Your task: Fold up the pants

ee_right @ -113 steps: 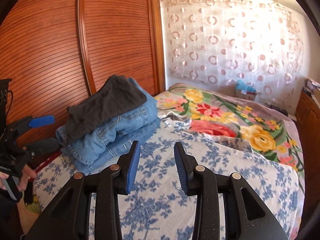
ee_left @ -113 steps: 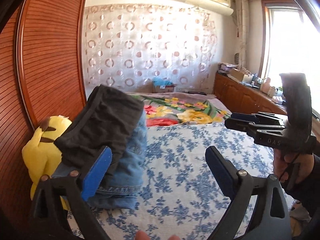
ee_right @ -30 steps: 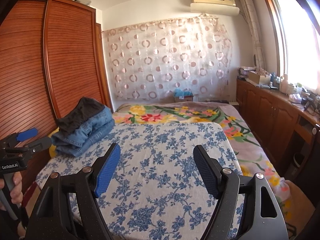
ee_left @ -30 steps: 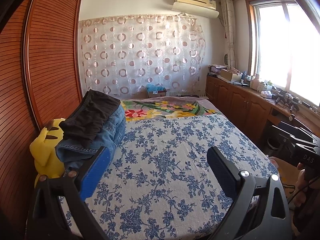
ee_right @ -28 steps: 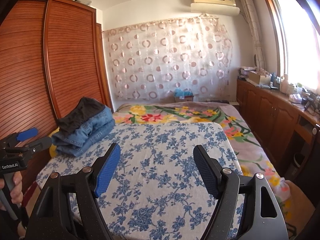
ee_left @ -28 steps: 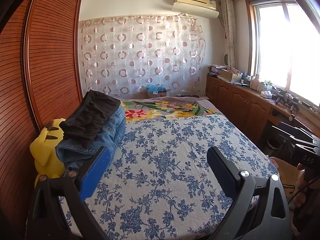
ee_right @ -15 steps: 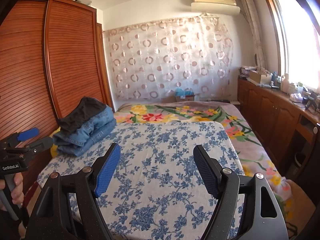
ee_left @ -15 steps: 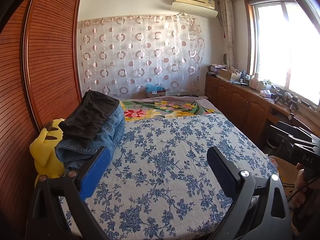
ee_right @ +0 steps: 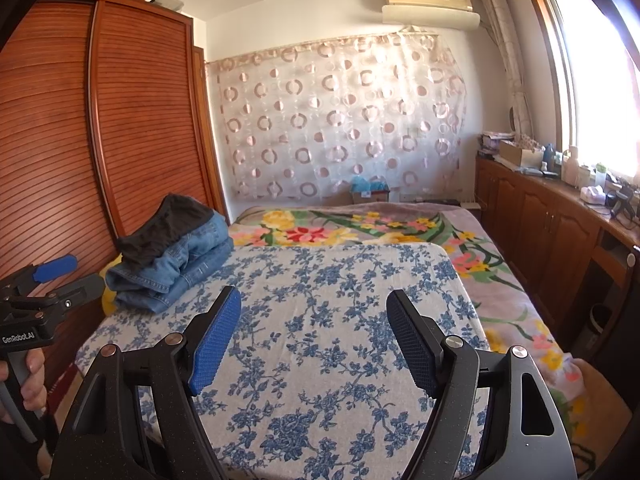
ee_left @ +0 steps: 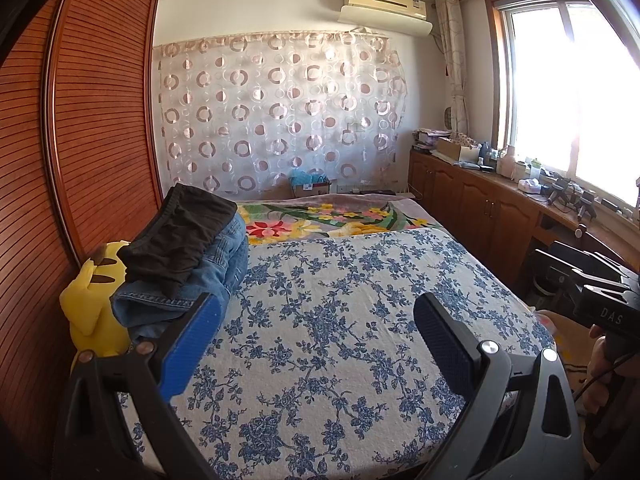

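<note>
Left wrist view, my left claw (ee_left: 316, 330) and right claw (ee_right: 314, 334) both spread apart, nothing gripped, folded pants (ee_left: 188, 260) stacked on bedspread (ee_left: 340, 320).

Black hand-held gripper (ee_right: 314, 336) with blue textured pads, silver screws.

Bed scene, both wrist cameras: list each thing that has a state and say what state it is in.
Black pants: folded, on top of the stack.
Jeans: folded, stacked beneath.
Left gripper: jaws open, empty.
Right gripper: jaws open, empty.
Blue floral sheet: spread flat.
Wardrobe doors: closed.
</note>
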The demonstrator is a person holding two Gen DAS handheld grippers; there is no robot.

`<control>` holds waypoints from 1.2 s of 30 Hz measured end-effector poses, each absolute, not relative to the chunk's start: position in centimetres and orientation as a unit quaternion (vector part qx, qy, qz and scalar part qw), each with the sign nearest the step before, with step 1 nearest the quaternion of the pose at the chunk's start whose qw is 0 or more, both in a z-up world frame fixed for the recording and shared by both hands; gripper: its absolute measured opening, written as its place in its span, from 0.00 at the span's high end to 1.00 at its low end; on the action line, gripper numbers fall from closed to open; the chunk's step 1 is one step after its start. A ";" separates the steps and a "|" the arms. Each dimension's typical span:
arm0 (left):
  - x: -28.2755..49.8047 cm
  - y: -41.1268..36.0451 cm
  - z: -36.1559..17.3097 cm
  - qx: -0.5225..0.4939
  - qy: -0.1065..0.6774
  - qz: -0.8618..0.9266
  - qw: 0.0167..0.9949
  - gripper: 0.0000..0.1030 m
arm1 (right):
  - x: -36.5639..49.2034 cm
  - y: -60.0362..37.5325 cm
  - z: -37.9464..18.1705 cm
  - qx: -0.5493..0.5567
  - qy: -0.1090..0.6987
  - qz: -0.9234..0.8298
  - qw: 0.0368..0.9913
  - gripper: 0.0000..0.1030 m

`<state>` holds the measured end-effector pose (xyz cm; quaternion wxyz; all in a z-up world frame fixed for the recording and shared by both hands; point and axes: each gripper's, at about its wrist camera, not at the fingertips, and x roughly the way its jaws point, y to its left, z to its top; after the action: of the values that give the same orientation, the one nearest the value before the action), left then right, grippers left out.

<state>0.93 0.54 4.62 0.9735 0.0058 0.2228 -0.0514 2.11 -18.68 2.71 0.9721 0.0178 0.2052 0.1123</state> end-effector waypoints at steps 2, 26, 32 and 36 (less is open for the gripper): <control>0.9 0.6 4.6 0.006 0.223 -0.051 0.974 0.05 | 2.1 -18.7 2.7 0.018 0.205 0.113 0.972 0.25; 0.8 0.5 4.7 0.007 0.222 -0.053 0.974 0.05 | 2.0 -18.4 2.7 0.019 0.205 0.112 0.972 0.25; 0.7 0.4 5.3 0.008 0.220 -0.053 0.974 0.05 | 2.0 -18.5 2.7 0.019 0.205 0.112 0.972 0.25; 0.7 0.4 5.4 0.007 0.220 -0.054 0.974 0.05 | 2.0 -18.5 2.7 0.020 0.205 0.112 0.972 0.25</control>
<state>0.71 0.39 5.41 0.9740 0.0071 0.2200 -0.0536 2.04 -18.49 2.73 0.9722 0.0196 0.2046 0.1119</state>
